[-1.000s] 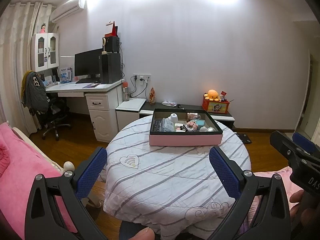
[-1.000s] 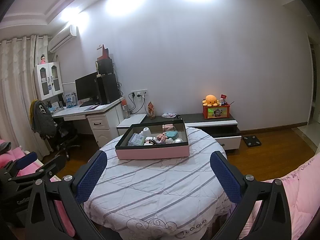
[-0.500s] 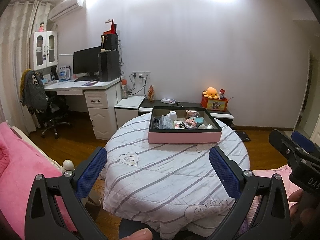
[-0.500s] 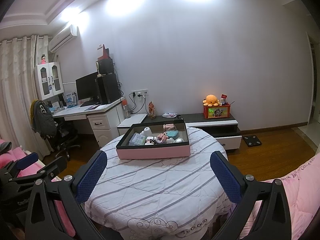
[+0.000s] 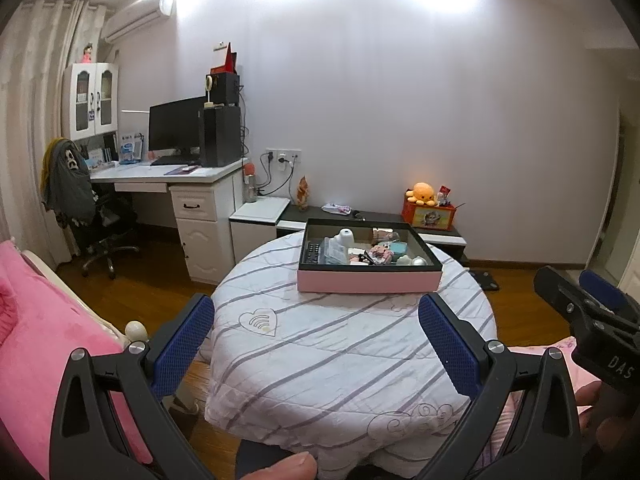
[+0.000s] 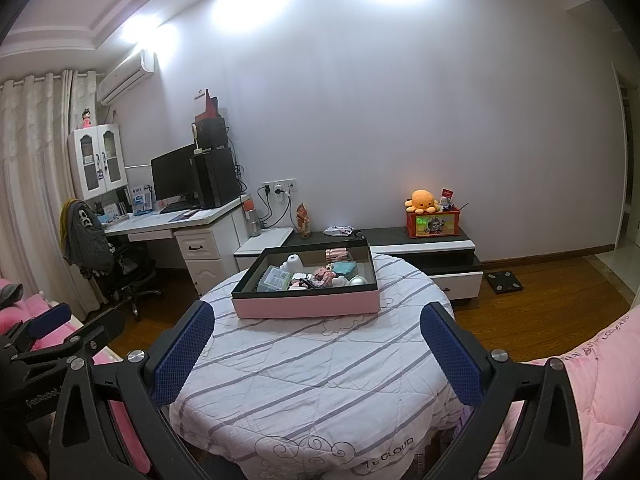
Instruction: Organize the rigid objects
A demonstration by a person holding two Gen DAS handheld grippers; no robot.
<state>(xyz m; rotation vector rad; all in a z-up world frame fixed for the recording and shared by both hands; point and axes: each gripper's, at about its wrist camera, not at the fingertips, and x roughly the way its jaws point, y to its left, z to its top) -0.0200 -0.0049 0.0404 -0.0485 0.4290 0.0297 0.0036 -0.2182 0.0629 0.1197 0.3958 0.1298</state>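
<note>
Fingers of left gripper point(image 5: 316, 344) spread wide, nothing between the blue pads. Fingers of right gripper point(image 6: 318, 348) likewise spread wide and empty. Both held level, short of the near edge of the round counter point(image 5: 344, 352), aimed at the far side; presumably a standoff pose giving each camera a full view of the work area.

Pink box point(image 5: 370, 282) with dark inner walls set on the far part of the counter, well apart from both grippers. Small rigid objects point(image 6: 316, 274) gathered inside: a white rounded piece, a clear lidded case, a teal item, a silvery ball, others too small to tell. No loose items seen on the striped cover around the box.

Arrangement consistent with sorting finished, or with contents awaiting removal and rearranging; not settled by these views.
</note>
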